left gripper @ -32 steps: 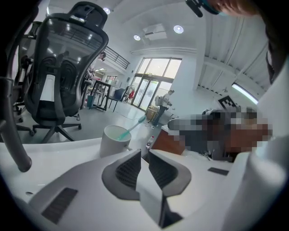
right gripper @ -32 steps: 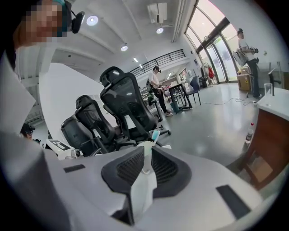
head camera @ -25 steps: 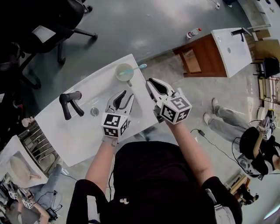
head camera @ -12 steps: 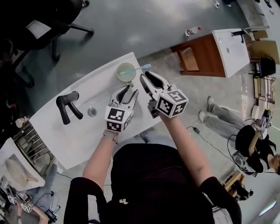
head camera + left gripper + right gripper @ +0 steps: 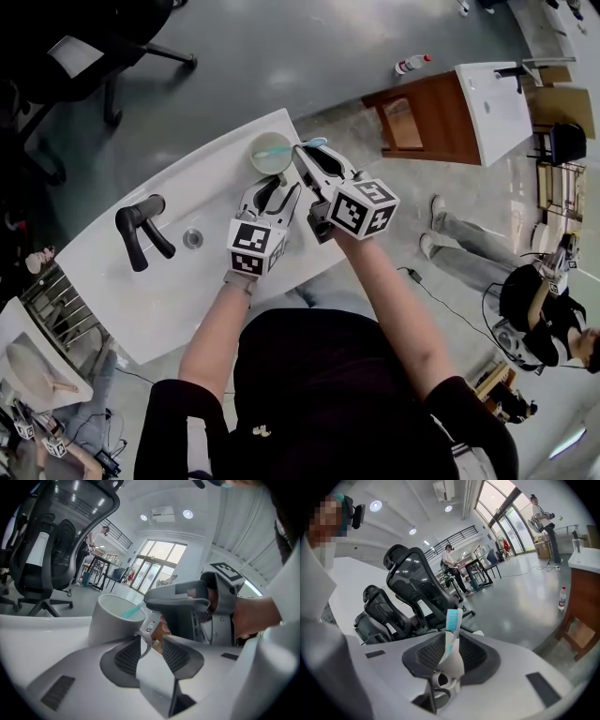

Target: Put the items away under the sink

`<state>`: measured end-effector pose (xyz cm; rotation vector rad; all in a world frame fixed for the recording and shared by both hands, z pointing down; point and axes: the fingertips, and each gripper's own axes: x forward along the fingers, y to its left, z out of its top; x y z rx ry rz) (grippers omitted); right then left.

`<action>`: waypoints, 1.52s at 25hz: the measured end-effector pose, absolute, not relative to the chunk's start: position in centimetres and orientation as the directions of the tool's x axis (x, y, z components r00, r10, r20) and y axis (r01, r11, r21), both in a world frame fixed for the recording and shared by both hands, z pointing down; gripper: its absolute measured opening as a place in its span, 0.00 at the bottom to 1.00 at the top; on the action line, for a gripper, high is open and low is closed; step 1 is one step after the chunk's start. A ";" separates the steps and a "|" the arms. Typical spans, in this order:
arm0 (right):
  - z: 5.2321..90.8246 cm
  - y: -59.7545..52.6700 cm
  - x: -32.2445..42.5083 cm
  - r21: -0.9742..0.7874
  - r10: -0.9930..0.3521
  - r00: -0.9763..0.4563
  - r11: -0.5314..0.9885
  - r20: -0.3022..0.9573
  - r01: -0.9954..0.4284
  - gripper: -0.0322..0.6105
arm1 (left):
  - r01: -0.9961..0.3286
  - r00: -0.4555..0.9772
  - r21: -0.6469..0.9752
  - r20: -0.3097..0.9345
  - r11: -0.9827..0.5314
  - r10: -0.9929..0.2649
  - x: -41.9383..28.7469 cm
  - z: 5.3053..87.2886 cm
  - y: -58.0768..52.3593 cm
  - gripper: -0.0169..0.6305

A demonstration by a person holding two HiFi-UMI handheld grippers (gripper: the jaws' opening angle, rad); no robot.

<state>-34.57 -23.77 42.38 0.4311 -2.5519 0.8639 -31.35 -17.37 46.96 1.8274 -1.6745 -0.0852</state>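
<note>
Head view: on the white sink worktop (image 5: pixel 178 291), the white mug (image 5: pixel 267 155) stands just beyond the left hand-held gripper (image 5: pixel 278 192). The teal toothbrush (image 5: pixel 314 142) leans out of it toward the right hand-held gripper (image 5: pixel 314 161).

Left gripper view: the jaws have just been opening and stand wide. The mug's handle (image 5: pixel 146 637) sits between the pads unpressed, probably so the mug can be steadied or lifted.

Right gripper view: the jaws have just been opening partway. They flank the brush head (image 5: pixel 453 618) without clamping it, apparently ready to draw it out.

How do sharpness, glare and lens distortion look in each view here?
Head view: sharp, evenly lit, soft sheen on the floor. Left gripper view: heavy fisheye bending, windows overexposed. Right gripper view: fisheye too, toothbrush crisp, corners black.
</note>
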 end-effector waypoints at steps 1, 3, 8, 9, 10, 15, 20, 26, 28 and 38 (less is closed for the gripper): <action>42.4 -23.9 -34.6 -0.509 -0.157 -0.868 0.756 0.471 -0.413 0.21 | -0.870 0.184 0.492 0.367 0.023 -0.912 -31.3 47.0 -17.5 0.26; 42.6 -24.1 -34.7 -0.514 -0.158 -0.866 0.749 0.474 -0.418 0.18 | -0.875 0.180 0.483 0.366 0.021 -0.913 -31.2 47.0 -17.7 0.24; 42.2 -24.3 -34.7 -0.519 -0.171 -0.869 0.743 0.464 -0.423 0.14 | -0.872 0.161 0.487 0.366 0.041 -0.917 -31.7 47.1 -17.7 0.14; 42.1 -24.3 -34.7 -0.524 -0.172 -0.871 0.740 0.460 -0.423 0.14 | -0.873 0.163 0.487 0.364 0.038 -0.917 -31.8 47.1 -17.6 0.13; 42.1 -24.3 -34.7 -0.529 -0.172 -0.872 0.736 0.458 -0.423 0.13 | -0.874 0.164 0.485 0.363 0.035 -0.917 -31.7 47.1 -17.5 0.13; 41.5 -24.4 -34.6 -0.532 -0.181 -0.882 0.738 0.436 -0.415 0.12 | -0.886 0.163 0.463 0.369 0.029 -0.915 -31.9 46.9 -17.1 0.13; 40.2 -24.0 -34.4 -0.522 -0.197 -0.897 0.755 0.396 -0.397 0.12 | -0.914 0.181 0.405 0.360 -0.021 -0.915 -31.3 46.3 -16.8 0.12; 38.4 -23.7 -33.6 -0.526 -0.234 -0.904 0.749 0.358 -0.403 0.12 | -0.921 0.204 0.386 0.348 -0.058 -0.915 -30.7 45.5 -15.9 0.12; 37.5 -23.5 -33.2 -0.523 -0.247 -0.907 0.752 0.340 -0.401 0.12 | -0.924 0.210 0.375 0.342 -0.072 -0.916 -30.6 45.2 -15.5 0.12; 31.8 -23.6 -28.6 -0.513 -0.336 -0.910 0.752 0.242 -0.414 0.12 | -0.934 0.230 0.342 0.347 -0.105 -0.909 -30.1 44.4 -13.9 0.12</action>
